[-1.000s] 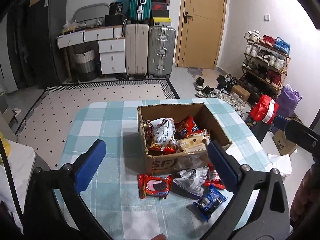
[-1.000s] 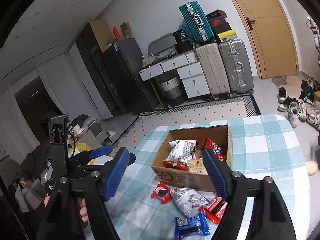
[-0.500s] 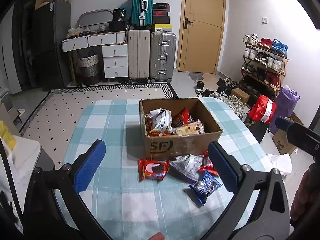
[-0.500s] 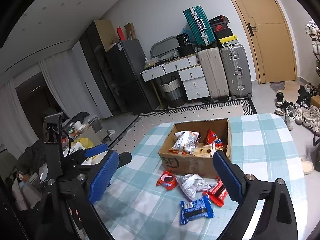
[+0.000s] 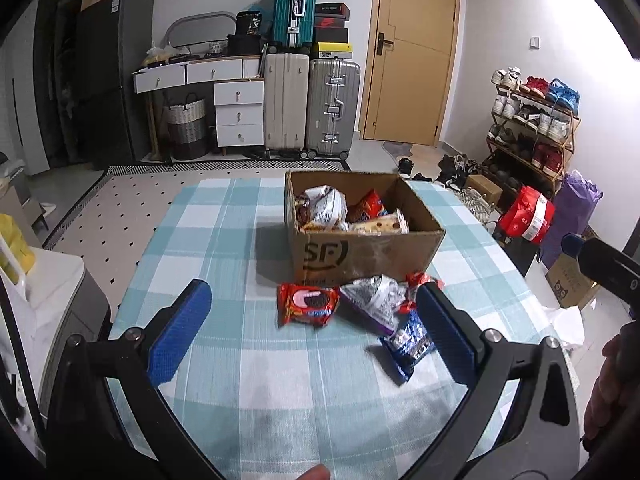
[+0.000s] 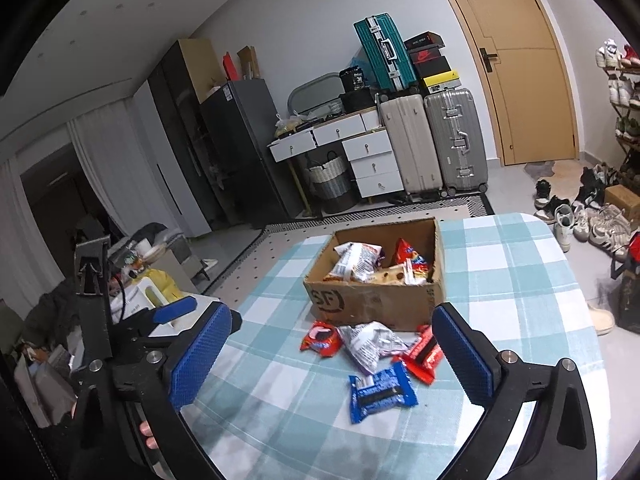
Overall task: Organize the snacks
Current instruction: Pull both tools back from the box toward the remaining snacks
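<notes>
An open cardboard box (image 5: 360,248) (image 6: 372,300) holding several snack packets stands on the checked tablecloth (image 5: 224,240). In front of it lie a red cookie packet (image 5: 306,304) (image 6: 320,338), a silver packet (image 5: 374,300) (image 6: 372,342), a red bar packet (image 6: 422,356) and a blue packet (image 5: 406,346) (image 6: 380,394). My left gripper (image 5: 312,288) hovers open near the table's near edge, with nothing between its pads. To its right, my right gripper (image 6: 332,312) has its jaws opening wide, and nothing is between them.
Suitcases (image 5: 312,108), a white drawer unit (image 5: 238,112) and a door (image 5: 412,52) line the far wall. A shoe rack (image 5: 532,128) and bags (image 5: 528,216) stand right of the table. A white stand (image 6: 160,296) sits off the table's left edge.
Both grippers have drawn back from the box, so the box and packets look farther away. The right gripper's jaws have spread wider.
</notes>
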A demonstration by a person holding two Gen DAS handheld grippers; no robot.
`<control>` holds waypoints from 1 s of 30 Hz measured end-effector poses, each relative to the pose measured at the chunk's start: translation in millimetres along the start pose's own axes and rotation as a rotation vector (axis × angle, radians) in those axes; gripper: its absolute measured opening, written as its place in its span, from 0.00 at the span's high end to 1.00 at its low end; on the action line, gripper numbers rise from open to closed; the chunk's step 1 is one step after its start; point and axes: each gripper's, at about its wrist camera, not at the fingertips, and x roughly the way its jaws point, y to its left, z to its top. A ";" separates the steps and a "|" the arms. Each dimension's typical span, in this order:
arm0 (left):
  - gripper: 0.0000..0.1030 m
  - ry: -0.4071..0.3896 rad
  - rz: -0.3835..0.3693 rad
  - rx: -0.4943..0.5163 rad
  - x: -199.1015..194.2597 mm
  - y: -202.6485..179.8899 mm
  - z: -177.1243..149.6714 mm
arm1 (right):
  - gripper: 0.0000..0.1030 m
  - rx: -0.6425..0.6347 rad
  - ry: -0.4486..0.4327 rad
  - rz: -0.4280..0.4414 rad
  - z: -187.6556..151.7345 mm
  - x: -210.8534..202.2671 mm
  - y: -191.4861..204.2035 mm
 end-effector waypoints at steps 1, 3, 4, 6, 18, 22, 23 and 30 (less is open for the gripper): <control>0.01 0.003 0.002 0.001 1.3 0.1 -3.1 | 0.01 -0.003 0.006 -0.005 -2.7 0.3 0.2; 0.01 0.014 0.000 -0.002 4.4 0.7 -11.1 | 0.01 -0.003 0.016 -0.008 -8.4 1.0 -1.1; 0.01 0.021 -0.003 -0.004 6.1 0.8 -15.6 | 0.01 -0.001 0.024 -0.012 -12.3 2.1 -2.8; 0.01 0.034 0.000 -0.006 11.6 1.4 -24.2 | 0.01 0.001 0.033 -0.017 -19.1 3.8 -4.5; 0.01 0.093 -0.002 -0.029 48.1 7.6 -59.5 | 0.01 0.021 0.117 -0.055 -58.2 37.8 -19.6; 0.01 0.110 0.013 -0.003 64.2 6.5 -70.6 | 0.01 0.027 0.164 -0.066 -70.3 56.0 -27.0; 0.01 0.110 0.017 0.006 66.7 6.2 -73.6 | 0.01 0.030 0.179 -0.070 -73.5 61.9 -29.9; 0.01 0.155 0.006 -0.002 92.0 12.4 -89.1 | 0.01 0.049 0.261 -0.083 -90.8 96.3 -44.5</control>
